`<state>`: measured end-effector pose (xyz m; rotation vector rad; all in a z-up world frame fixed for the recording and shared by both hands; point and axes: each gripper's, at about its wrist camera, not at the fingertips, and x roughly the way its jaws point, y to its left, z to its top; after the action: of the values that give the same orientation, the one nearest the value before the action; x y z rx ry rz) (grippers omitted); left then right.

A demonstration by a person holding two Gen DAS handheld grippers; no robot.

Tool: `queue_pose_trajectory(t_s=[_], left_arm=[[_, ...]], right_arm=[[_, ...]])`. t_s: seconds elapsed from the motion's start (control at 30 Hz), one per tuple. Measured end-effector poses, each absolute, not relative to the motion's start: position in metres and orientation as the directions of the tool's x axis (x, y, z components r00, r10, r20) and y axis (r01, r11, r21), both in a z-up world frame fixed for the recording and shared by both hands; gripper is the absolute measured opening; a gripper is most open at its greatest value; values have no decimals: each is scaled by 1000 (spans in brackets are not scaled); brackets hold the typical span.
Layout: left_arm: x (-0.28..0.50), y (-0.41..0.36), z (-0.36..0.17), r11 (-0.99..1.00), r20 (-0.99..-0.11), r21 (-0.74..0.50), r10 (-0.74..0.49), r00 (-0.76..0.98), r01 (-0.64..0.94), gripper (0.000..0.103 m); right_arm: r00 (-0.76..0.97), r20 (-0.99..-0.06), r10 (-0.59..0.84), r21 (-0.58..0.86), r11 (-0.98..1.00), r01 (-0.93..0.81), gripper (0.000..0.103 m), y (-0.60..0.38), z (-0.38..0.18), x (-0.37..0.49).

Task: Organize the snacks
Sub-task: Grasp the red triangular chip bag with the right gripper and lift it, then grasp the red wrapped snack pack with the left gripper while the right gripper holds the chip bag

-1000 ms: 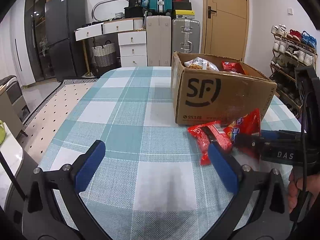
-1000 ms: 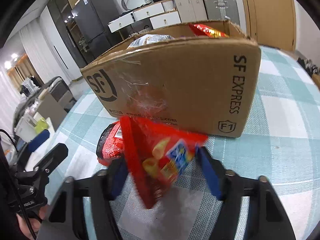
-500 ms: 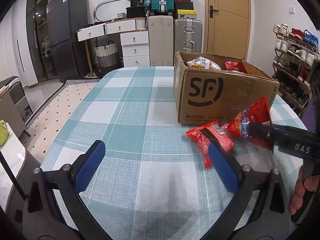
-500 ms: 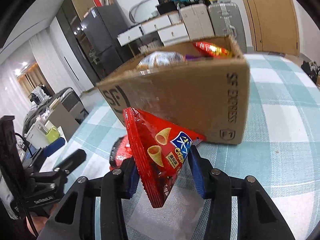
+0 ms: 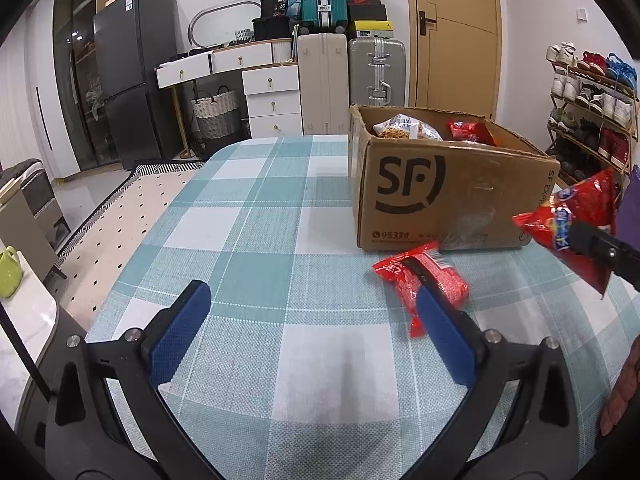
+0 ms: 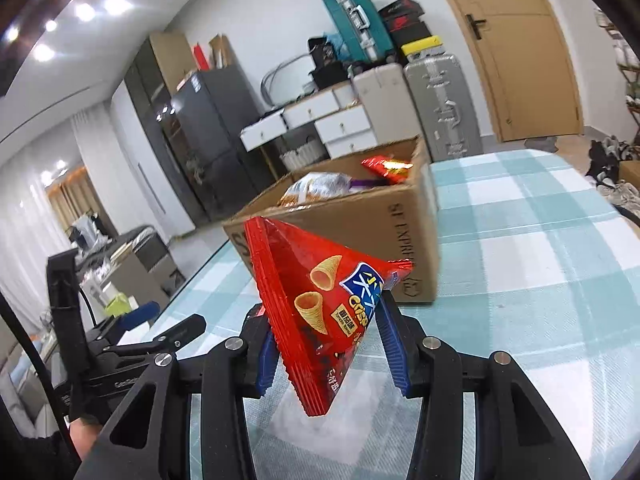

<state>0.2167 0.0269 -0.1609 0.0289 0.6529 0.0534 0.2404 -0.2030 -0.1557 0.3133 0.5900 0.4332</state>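
Right gripper clamped on red snack bag, held off the table near the cardboard box. Left gripper spread apart, holding nothing.
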Motion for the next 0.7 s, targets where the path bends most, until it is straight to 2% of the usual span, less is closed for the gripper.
queue_pose_trajectory(t_s=[0.4, 0.57, 0.63, 0.7], left_arm=[[222, 34, -165, 998, -634, 24, 57, 771, -55, 102], [227, 26, -169, 998, -654, 53, 57, 754, -29, 102], [221, 26, -165, 1000, -625, 25, 6, 781, 12, 102], [215, 23, -160, 999, -590, 33, 13, 807, 8, 102]], right_arm=[[841, -383, 382, 381, 895, -233, 45, -226, -141, 180], [837, -397, 378, 369, 900, -232, 45, -222, -138, 175], [838, -395, 375, 368, 901, -230, 45, -222, -137, 176], [839, -394, 376, 365, 901, -233, 45, -220, -135, 178]])
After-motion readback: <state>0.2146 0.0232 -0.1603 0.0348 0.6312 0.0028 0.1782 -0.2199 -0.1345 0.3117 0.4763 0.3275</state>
